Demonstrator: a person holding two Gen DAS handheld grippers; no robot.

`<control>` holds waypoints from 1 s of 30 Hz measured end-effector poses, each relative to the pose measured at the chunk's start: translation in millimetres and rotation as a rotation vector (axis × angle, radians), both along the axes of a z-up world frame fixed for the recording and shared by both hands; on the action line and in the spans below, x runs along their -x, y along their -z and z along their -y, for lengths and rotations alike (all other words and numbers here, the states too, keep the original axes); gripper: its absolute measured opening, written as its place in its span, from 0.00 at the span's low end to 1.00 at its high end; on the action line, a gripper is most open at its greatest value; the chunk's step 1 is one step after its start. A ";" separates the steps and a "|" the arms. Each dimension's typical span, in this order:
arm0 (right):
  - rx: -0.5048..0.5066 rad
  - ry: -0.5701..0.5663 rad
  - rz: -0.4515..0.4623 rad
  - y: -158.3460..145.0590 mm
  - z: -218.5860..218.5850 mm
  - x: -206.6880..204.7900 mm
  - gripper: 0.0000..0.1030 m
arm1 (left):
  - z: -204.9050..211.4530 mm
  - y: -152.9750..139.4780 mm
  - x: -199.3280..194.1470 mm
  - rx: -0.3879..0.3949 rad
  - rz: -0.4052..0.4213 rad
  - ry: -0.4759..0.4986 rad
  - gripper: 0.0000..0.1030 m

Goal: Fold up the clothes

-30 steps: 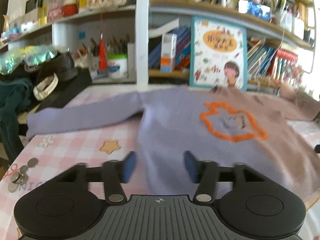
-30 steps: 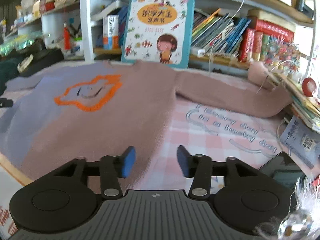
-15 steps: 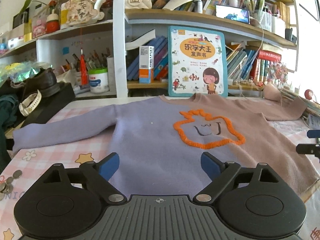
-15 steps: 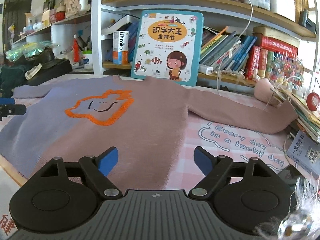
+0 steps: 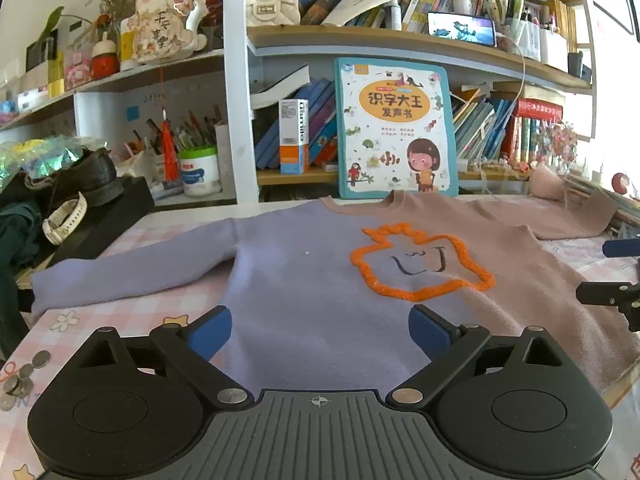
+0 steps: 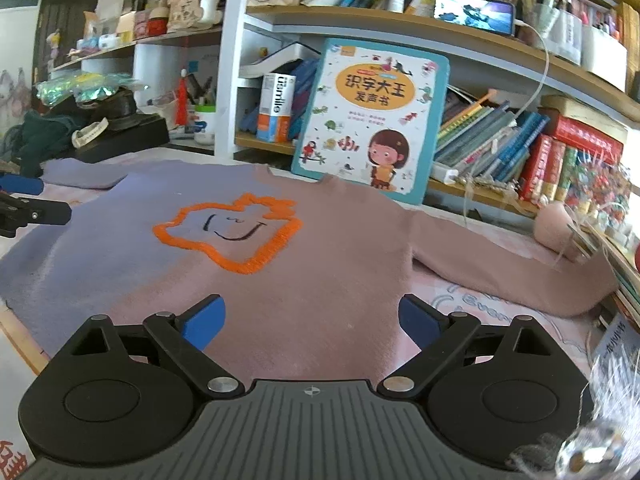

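A sweater [image 5: 304, 280], lilac on its left half and dusty pink on its right, lies flat and face up on the table, sleeves spread, with an orange outline figure [image 5: 420, 260] on the chest. It also shows in the right wrist view [image 6: 320, 256]. My left gripper [image 5: 320, 334] is open and empty above the lilac hem. My right gripper [image 6: 310, 322] is open and empty above the pink hem. Each gripper shows at the edge of the other's view.
A bookshelf with a children's book [image 5: 396, 128] stands right behind the sweater. A black box with a shoe [image 5: 92, 176] is at the left. Coins [image 5: 20, 376] lie at the front left edge. Books and papers [image 6: 616, 344] crowd the right side.
Both grippers opened wide from a narrower gap and drew back and up from the sweater's hem. The sweater stayed flat.
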State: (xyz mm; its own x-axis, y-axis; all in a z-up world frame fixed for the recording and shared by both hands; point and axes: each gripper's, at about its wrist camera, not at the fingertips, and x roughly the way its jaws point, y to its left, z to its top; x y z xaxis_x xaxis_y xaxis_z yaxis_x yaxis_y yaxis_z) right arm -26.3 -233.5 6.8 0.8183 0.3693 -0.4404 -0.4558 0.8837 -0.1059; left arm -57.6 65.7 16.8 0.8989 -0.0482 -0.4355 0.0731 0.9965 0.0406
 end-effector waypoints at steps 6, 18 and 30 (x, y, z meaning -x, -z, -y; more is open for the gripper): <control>0.006 -0.028 0.008 -0.5 -8.4 -3.4 0.91 | -2.3 2.4 -1.4 -0.008 -0.008 -0.004 0.95; -0.011 -0.087 0.015 0.7 -26.2 -18.0 0.92 | -11.7 1.7 -3.7 -0.024 -0.004 -0.048 0.95; -0.051 -0.149 0.031 1.0 -47.1 -38.7 0.92 | -47.2 -6.2 -14.2 -0.081 -0.002 -0.176 0.95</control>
State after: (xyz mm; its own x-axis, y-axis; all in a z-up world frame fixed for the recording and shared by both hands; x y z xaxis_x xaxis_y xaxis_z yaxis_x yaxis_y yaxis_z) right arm 12.4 -186.4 5.7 0.7656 0.5090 -0.3935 -0.5796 0.8111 -0.0786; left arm -43.4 113.0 23.1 0.8896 0.1449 -0.4332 -0.1016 0.9874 0.1215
